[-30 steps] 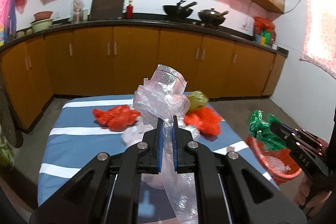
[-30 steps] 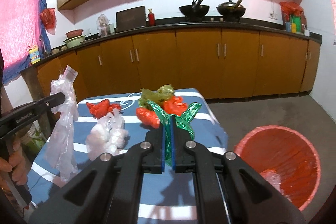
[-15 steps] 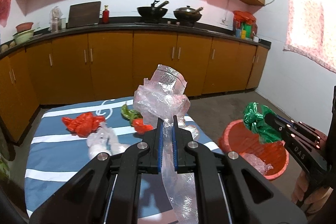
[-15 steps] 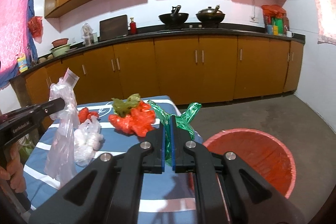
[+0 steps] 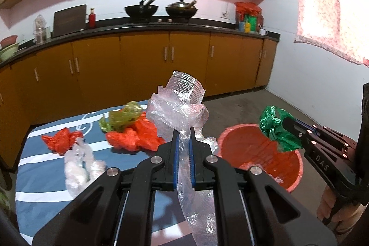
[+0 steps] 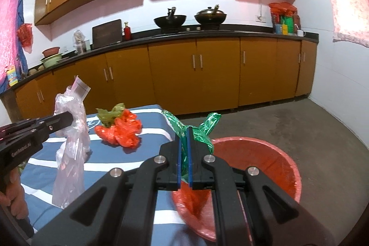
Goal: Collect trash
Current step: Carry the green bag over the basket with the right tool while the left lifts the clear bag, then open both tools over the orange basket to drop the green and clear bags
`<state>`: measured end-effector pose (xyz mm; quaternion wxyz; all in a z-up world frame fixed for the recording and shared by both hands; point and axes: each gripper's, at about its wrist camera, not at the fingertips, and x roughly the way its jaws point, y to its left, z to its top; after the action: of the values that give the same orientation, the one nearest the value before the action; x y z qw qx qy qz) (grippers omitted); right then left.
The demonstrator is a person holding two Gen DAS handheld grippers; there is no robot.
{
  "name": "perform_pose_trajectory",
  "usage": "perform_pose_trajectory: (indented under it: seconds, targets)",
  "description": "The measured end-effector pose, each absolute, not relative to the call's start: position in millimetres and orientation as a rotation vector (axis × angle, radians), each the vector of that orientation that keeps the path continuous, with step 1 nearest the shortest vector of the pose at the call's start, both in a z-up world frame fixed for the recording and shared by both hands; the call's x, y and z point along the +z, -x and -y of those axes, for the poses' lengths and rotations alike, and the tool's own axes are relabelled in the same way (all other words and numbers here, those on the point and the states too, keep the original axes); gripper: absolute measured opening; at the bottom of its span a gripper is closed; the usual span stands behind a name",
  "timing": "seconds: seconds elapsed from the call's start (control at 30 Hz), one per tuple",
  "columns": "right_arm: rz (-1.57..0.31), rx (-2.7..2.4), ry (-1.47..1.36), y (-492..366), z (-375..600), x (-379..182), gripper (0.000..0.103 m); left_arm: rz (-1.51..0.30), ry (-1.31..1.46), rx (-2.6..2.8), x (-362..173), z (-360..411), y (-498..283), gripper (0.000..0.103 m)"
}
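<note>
The right hand-held gripper (image 6: 183,142) clamped a green wrapper (image 6: 203,130) over the red bin (image 6: 265,153). The left hand-held gripper (image 5: 183,149) pinched clear plastic (image 5: 177,112). Red bags (image 5: 136,137) remained on the surface (image 5: 41,176), uncollected.

left wrist: close behind own fingers, facing counter at 12 | right wrist: same facing | shared: table (image 5: 46,176), red basin (image 6: 265,153)

"DAS" on right tool (image 5: 284,126); "GenRobot.AI" on left tool (image 6: 71,118).
</note>
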<state>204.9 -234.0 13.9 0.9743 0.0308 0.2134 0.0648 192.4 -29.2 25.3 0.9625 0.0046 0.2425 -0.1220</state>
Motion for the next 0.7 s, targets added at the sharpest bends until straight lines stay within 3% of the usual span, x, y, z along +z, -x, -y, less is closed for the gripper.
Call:
perform_pose_trajectory:
  seconds: [0.7]
  targets:
    - [-0.488,0.018,-0.113,-215,309,-15,0.006,-0.560,-0.071,-0.384,-4,113,-209,0.008]
